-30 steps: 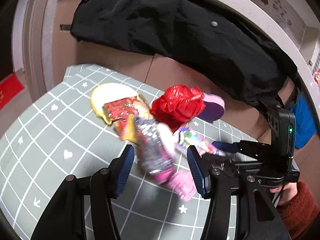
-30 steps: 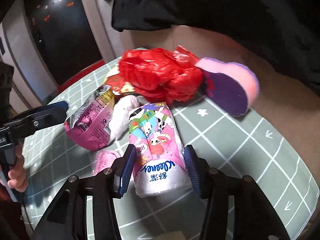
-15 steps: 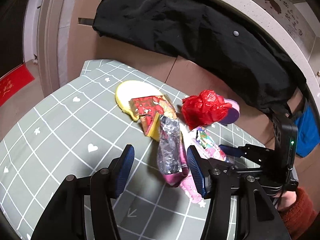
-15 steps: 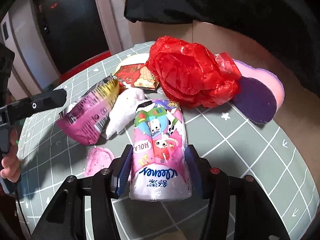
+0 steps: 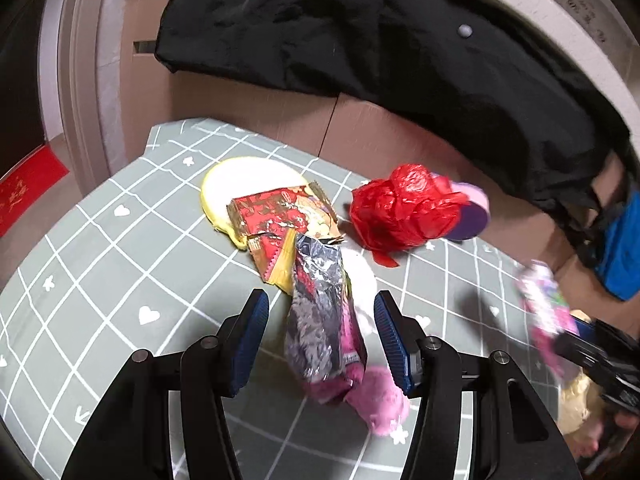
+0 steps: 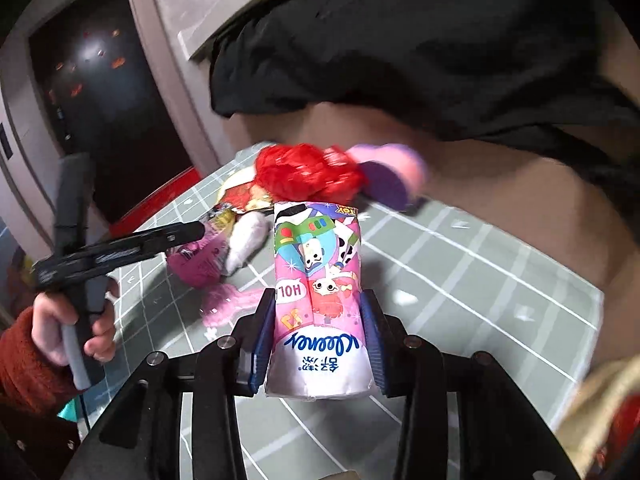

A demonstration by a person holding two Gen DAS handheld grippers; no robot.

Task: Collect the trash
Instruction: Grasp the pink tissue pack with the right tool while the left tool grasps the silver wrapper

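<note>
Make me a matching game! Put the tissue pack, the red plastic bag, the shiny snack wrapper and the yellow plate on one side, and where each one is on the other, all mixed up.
Things:
1. tissue pack
2. red plastic bag
3. shiny snack wrapper
4. yellow plate

Places:
A. partly under the red-and-gold packet
B. clamped in the right gripper
C. between the open left gripper's fingers
D. against the purple sponge

Pairs: 1-B, 2-D, 3-C, 4-A

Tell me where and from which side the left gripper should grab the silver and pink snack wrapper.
Take the silver and pink snack wrapper across its narrow width at mid-length, coming straight ahead and down. It lies flat, long axis running away from the left gripper, already between the open fingers. Avoid the far end, which overlaps the red and gold packet.
</note>
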